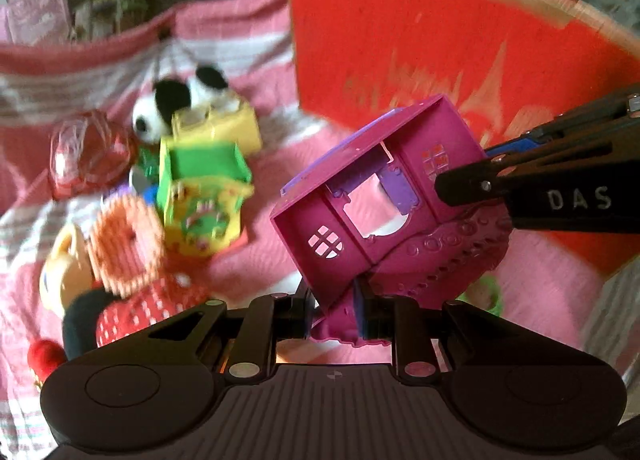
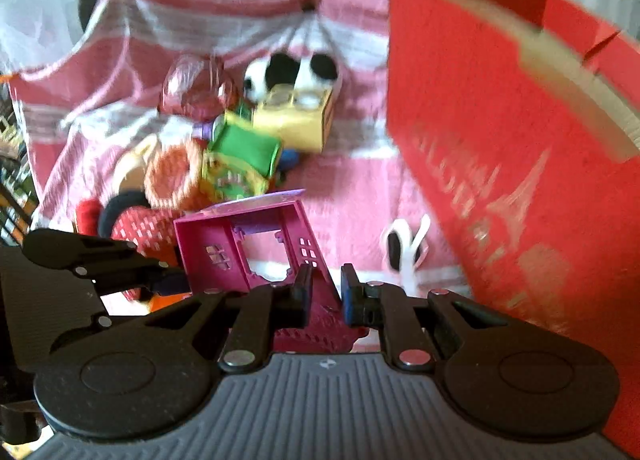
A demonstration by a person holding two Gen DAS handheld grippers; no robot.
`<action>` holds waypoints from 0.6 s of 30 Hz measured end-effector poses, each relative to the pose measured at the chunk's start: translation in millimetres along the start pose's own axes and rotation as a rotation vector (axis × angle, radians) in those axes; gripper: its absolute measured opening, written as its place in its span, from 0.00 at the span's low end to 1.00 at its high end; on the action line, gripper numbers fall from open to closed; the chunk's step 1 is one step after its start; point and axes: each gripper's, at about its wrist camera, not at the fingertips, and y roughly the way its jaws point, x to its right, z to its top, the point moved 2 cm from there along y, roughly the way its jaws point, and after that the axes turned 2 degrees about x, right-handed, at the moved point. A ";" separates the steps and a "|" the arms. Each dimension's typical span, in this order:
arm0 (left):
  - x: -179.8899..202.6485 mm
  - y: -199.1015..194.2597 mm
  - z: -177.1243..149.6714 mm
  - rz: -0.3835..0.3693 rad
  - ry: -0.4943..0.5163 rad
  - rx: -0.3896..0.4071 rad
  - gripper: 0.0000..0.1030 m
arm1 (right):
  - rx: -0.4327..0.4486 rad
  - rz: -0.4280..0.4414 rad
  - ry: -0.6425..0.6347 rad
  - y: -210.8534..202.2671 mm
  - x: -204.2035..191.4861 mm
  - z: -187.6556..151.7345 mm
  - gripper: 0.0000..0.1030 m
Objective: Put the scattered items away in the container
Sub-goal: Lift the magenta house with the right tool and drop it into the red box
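Observation:
A magenta toy house (image 1: 360, 219) with purple trim hangs tilted above the pink striped blanket, held from two sides. My left gripper (image 1: 336, 312) is shut on its lower edge. From the right, my right gripper (image 1: 452, 183) clamps the house's side wall. In the right wrist view the right gripper (image 2: 326, 288) is shut on the toy house (image 2: 216, 244) at its dark pink base, and the left gripper (image 2: 168, 276) grips it from the left. The tall red cardboard box (image 1: 400, 39) stands just behind and to the right; it fills the right side as the red box (image 2: 500, 119).
Left of the house lies a heap on the blanket (image 1: 248, 39): a panda plush (image 1: 180, 103), a yellow block (image 1: 224, 127), a green and yellow toy (image 1: 200, 195), an orange woven ring (image 1: 124, 244), a clear reddish ball (image 1: 88, 151) and a red dotted plush (image 1: 140, 308). A small white and black toy (image 2: 404, 248) lies by the box.

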 end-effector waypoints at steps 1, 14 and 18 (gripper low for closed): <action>1.1 -6.8 5.2 -0.014 0.001 0.024 0.17 | 0.025 -0.011 0.003 -11.5 1.1 4.2 0.16; 70.8 -77.1 143.8 -0.047 0.159 0.292 0.18 | 0.344 -0.099 -0.012 -134.4 72.4 76.2 0.15; 108.7 -71.8 197.4 -0.066 0.216 0.322 0.18 | 0.392 -0.139 -0.019 -157.5 114.9 100.7 0.15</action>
